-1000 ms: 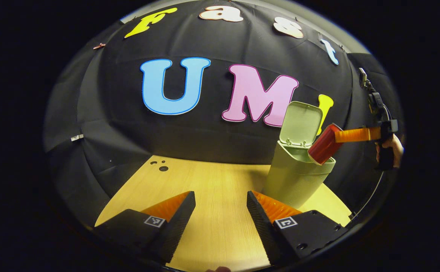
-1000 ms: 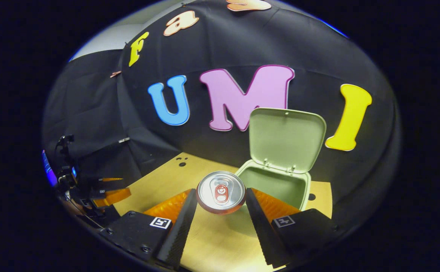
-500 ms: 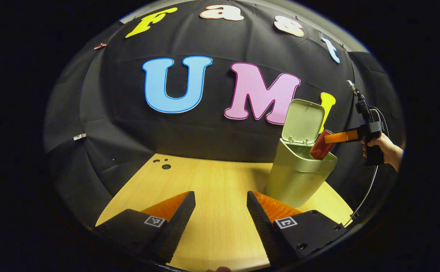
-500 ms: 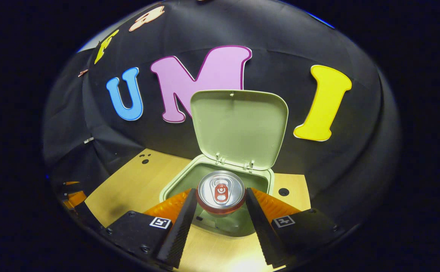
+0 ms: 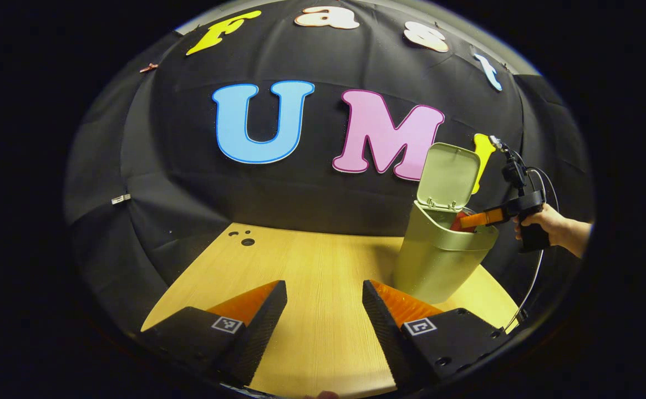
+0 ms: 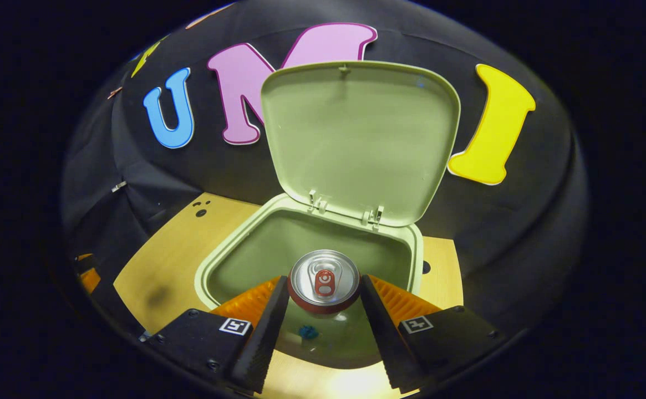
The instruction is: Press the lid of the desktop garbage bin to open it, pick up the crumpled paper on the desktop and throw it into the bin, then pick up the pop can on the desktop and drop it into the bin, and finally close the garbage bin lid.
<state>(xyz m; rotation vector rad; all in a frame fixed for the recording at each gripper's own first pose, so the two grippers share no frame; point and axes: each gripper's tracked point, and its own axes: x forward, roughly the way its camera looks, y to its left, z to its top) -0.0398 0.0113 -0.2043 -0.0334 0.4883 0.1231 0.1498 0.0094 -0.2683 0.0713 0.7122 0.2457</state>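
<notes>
A black cloth wall [image 5: 189, 183] wraps the booth behind and beside a light wood-grain desk [image 5: 311, 277]; a few small dark holes [image 5: 243, 238] mark the desk's far left corner. Toward the desk's right stands the pale green garbage bin [image 5: 436, 266], its lid [image 6: 359, 138] swung up on two hinges and standing nearly upright at the bin's back edge. The right gripper [image 6: 324, 293] hangs over the bin's open mouth, its jaws pinching the pop can [image 6: 324, 281], red-sided with a silver top. A hand [image 5: 544, 221] holds that gripper at the bin's right. The left gripper [image 5: 324, 307] hovers low over bare desk, jaws spread. Something small and blue [image 6: 307, 332] lies inside the bin.
</notes>
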